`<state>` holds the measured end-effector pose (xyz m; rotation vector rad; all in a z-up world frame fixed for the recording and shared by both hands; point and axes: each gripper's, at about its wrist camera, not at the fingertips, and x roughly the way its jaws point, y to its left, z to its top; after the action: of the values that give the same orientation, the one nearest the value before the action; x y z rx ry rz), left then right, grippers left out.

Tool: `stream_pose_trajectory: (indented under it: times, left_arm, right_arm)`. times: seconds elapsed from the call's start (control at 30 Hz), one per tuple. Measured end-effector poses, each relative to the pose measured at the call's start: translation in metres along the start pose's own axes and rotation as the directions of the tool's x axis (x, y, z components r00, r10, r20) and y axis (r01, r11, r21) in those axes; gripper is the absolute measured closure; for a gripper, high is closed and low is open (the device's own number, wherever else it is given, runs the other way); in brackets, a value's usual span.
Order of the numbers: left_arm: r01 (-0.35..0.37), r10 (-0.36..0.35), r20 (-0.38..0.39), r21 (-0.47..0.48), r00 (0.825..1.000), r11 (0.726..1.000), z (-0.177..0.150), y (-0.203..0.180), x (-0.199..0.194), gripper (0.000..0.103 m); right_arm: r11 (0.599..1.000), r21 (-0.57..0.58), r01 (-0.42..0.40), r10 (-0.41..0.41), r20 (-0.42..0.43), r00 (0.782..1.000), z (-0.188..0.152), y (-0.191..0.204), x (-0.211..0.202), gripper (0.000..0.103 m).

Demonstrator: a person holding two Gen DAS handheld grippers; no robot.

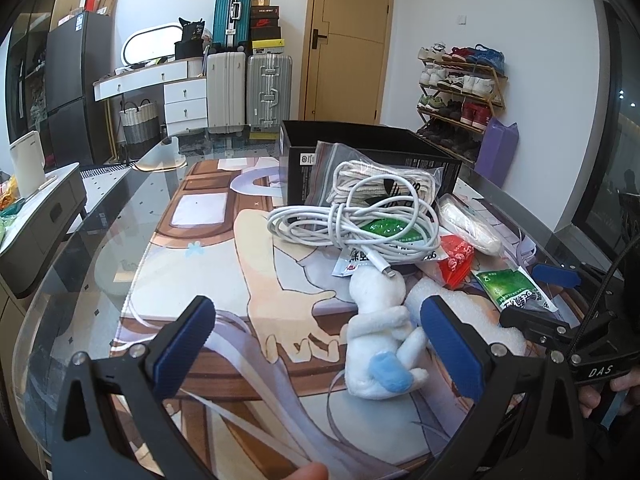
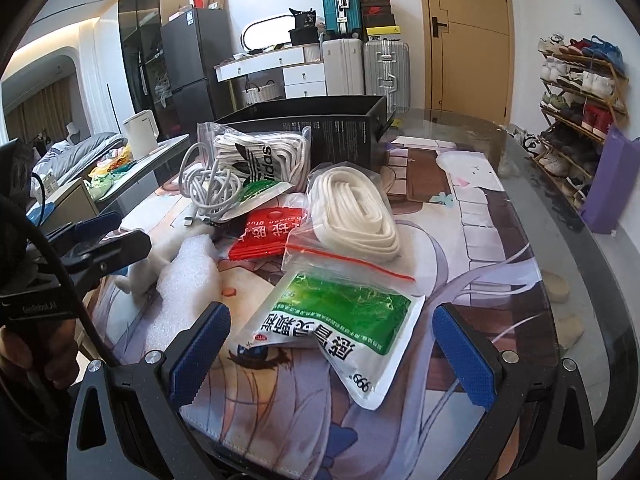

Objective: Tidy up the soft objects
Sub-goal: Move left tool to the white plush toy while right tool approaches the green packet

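The left gripper is wide open and holds nothing. The white plush toy lies on the printed mat, just inside the right-hand finger, not yet pinched. The right gripper is open and empty too. The green packet lies between its fingers on the mat.

I think this is the start: both hands are lining up for a first grab, and nothing looks sorted yet.

Just behind the toy is a piece of white foam. Farther behind the toy sits a pile: a red packet, a white cable, a bag of flat laces and a bag of rope laces. Behind the pile, farthest from the toy, stands the black box.

Next, the left gripper should probably slide sideways so the toy sits in the middle, then squeeze gently. The black box may be where the soft things go.
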<state>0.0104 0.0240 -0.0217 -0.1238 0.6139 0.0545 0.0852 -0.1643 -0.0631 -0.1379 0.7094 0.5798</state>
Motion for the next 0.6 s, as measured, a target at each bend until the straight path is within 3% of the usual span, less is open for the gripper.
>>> stream_pose_trajectory:
  times: [0.37,0.6]
  left_arm:
    - [0.038,-0.038,-0.026,0.023,0.999,0.999,0.0,-0.005,0.002,0.0]
    - [0.033,-0.033,-0.076,0.007,0.997,0.999,-0.002,-0.002,0.009,0.0]
  right_arm:
    - [0.999,0.024,0.044,-0.044,-0.015,0.999,-0.004,-0.017,-0.002,0.0]
    - [0.999,-0.011,0.046,-0.047,-0.022,0.999,-0.003,-0.007,0.004,0.0]
